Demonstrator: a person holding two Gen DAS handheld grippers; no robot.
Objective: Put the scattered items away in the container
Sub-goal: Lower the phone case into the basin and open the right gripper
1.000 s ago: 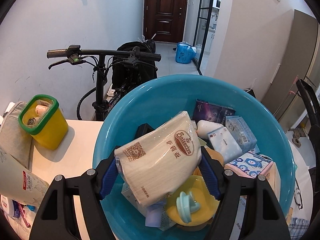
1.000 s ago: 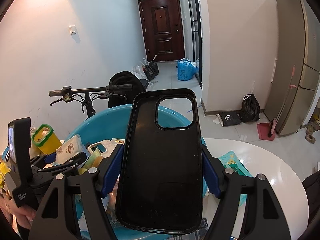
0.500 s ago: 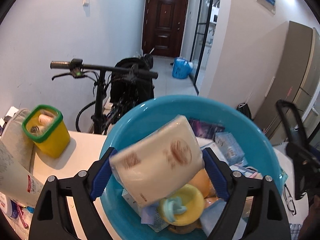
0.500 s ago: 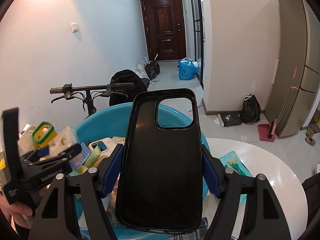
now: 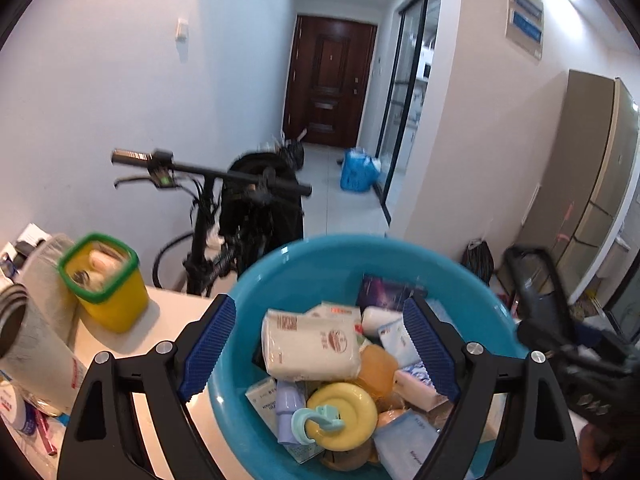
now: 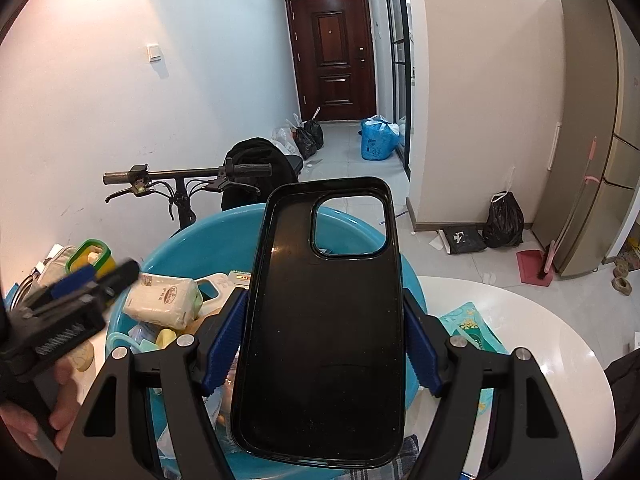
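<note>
The black phone case (image 6: 320, 320) stands lengthwise between the right gripper (image 6: 320, 340) jaws — camera cutout pointing away, over the blue basin (image 6: 180, 248) — pinched at its sides, unchanged. The left gripper (image 5: 320, 344) jaws have just been opening and stand spread; the tissue pack (image 5: 312, 344), held a second ago, lies below them in the basin, long axis crosswise.

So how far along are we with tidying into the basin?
Done: the tissue pack lies in the blue basin on the pile; the left gripper, jaws just opened, is empty above it. In hand: the right gripper clamps a black phone case over the basin. Left: dropping it in.
</note>
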